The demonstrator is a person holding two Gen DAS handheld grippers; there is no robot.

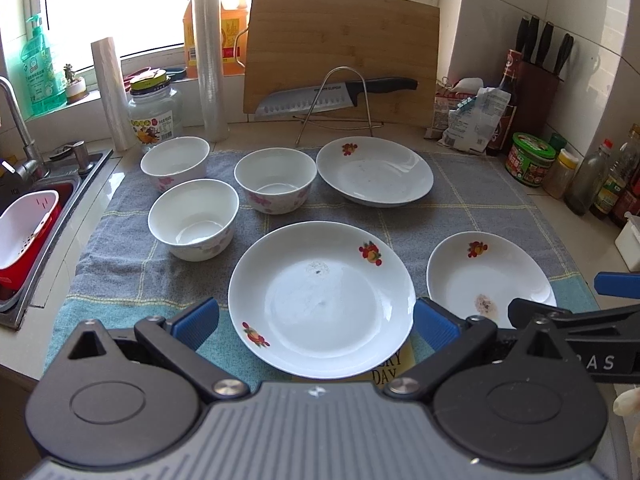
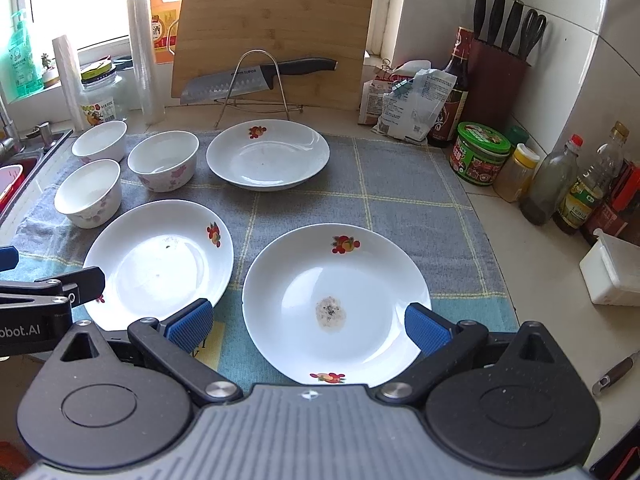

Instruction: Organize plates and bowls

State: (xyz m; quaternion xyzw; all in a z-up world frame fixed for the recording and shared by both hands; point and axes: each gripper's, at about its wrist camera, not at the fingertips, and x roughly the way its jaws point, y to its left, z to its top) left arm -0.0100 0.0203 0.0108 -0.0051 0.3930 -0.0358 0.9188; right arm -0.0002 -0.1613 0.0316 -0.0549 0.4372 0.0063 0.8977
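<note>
Both grippers, left [image 1: 316,320] and right [image 2: 307,322], gape wide and hold nothing. Three plates [image 1: 321,298] and three bowls [image 1: 193,218] sit apart on the cloth [image 1: 472,208]. Glazed rims could slip from the pads, and the grippers, close side by side, could collide.

Left wrist view: low over the bench's near edge, facing the back edge, centred close on the near-left white fruit-print plate [image 1: 320,300]. Right wrist view: alongside toward the right edge, same heading, centred on the stained white plate [image 2: 336,304]. Both share the grey checked cloth [image 1: 480,208] and upright bamboo cutting board [image 2: 276,36].
</note>
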